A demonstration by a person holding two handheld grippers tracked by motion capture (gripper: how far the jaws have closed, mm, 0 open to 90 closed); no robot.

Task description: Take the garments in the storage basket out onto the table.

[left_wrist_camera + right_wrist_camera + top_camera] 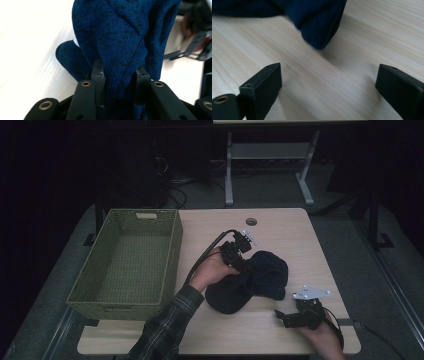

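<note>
The left gripper [243, 265] sits near the middle of a light wooden table [280, 227], held in a person's left hand [212, 269], whose plaid sleeve [165, 327] comes in from the bottom edge at about 7 o'clock. Its two black jaws are clamped on a bunched fold of a dark blue knitted garment [252, 282]. In the left gripper view the knit [120, 37] is pinched tight between the pads and rises in a thick twisted ridge above them.

The garment lies in a crumpled heap just to the 4 o'clock side of the table's centre, touching the left gripper and resting on the wood.

The right gripper [286, 317] rests low on the table toward 5 o'clock, in the person's right hand [322, 335], near the garment's lower edge but apart from it. A grey three-cornered plate [311, 293] sits on top of it. In the right gripper view its jaws stand wide apart over bare wood, with a rounded end of the garment [319, 22] lying ahead of them at 12 o'clock.

A green woven basket [172, 255] stands at the table's 9 o'clock side, well apart from the garment.
</note>
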